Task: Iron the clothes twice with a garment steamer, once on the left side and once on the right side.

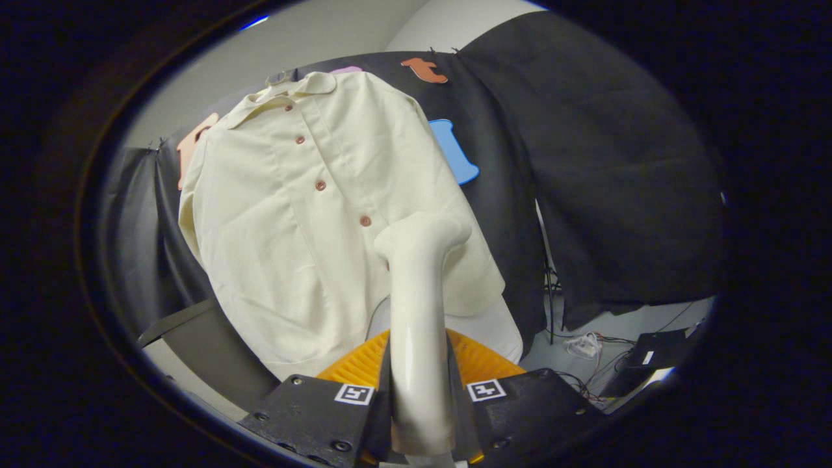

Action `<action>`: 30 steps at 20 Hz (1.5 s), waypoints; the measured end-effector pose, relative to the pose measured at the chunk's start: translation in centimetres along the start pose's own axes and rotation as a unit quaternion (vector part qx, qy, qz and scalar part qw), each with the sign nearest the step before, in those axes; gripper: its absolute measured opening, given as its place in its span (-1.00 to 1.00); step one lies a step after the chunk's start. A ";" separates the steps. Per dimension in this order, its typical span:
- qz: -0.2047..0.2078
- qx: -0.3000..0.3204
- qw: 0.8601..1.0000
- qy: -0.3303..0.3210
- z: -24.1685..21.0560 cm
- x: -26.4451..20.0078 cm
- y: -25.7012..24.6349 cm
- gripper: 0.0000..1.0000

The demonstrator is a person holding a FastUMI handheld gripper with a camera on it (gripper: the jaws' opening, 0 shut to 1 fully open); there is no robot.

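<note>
Cream shirt (312, 214), soft woven cloth, faint creases, rounded collar, row of reddish-brown buttons, hangs against black cloth wall. Garment steamer (419, 312), glossy off-white plastic tube with bent head, rises toward 12 o'clock, head at shirt's lower front beside placket. Gripper (421, 396) fingers clamped tight on steamer handle. Ribbed orange piece (481, 361) behind handle.

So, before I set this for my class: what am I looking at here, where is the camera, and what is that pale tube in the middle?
The camera rides on a hand-held gripper that a person carries, looking forward along its two fingers. Those fingers are closed on the handle of a cream garment steamer, whose head points up toward a cream button-front shirt hanging against the booth's black cloth wall. The head sits near the shirt's lower buttons; whether it touches the fabric is unclear. Cables lie on the floor beyond.
</note>
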State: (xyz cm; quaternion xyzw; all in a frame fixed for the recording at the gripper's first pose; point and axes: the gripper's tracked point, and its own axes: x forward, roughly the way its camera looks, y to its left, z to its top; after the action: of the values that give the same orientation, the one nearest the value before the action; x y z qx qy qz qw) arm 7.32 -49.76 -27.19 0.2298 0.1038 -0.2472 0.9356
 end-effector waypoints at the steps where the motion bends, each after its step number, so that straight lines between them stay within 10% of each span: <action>1: -0.001 -0.002 1.000 0.002 -0.4 -0.5 0.1 -0.25; 30: 0.165 -0.080 0.982 -0.050 5.0 -24.6 25.9 -0.25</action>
State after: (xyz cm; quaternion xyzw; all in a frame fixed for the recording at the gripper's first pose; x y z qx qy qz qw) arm -0.14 -21.98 -5.39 0.1552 0.0375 -0.0916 0.9829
